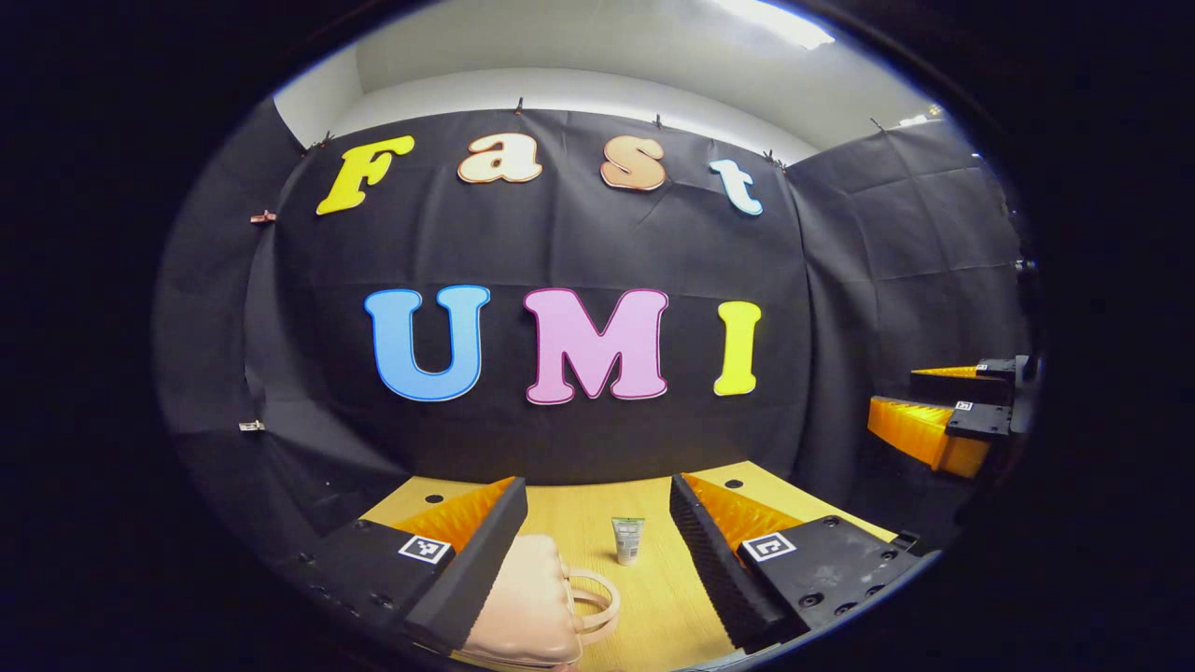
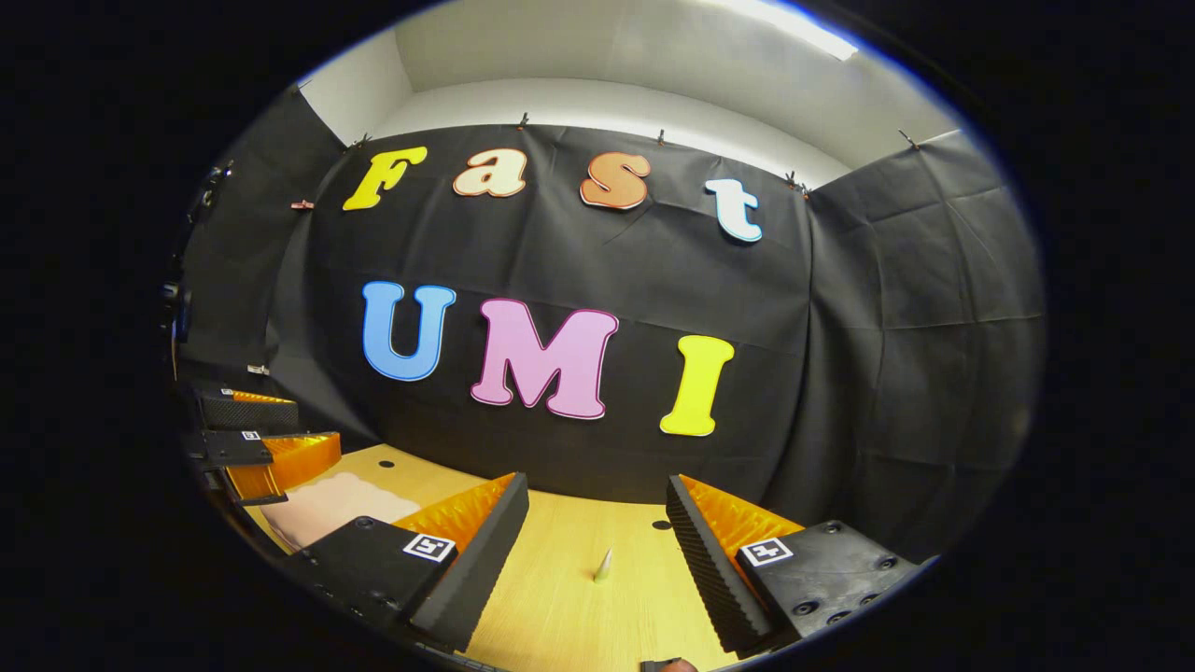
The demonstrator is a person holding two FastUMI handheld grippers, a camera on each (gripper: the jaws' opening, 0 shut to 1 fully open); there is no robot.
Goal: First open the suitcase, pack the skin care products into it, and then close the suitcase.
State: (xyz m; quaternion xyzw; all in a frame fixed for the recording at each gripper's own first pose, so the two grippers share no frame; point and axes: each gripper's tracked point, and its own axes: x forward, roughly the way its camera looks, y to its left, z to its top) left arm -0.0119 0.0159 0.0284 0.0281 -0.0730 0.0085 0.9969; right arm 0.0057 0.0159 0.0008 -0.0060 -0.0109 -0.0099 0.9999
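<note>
Both claws spread, empty, hovering over counter (image 1: 579,499). Left claw (image 1: 597,551): pink suitcase (image 1: 527,607) closed at its left finger, skincare tube (image 1: 627,539) standing just beyond. Right claw (image 2: 597,555) faces tube. Risk: your reach for suitcase handle knocks upright tube over.

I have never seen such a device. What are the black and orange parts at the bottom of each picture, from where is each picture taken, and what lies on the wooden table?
Each picture comes from a camera riding on a hand-held two-finger gripper. The left gripper view looks along the left gripper, whose fingers stand apart, holding nothing. The right gripper view does the same for the right gripper, also open and empty. On the wooden table lie a closed pink suitcase with a handle and, beyond it, a small upright skin care tube. Each view also shows the other gripper at its edge.
</note>
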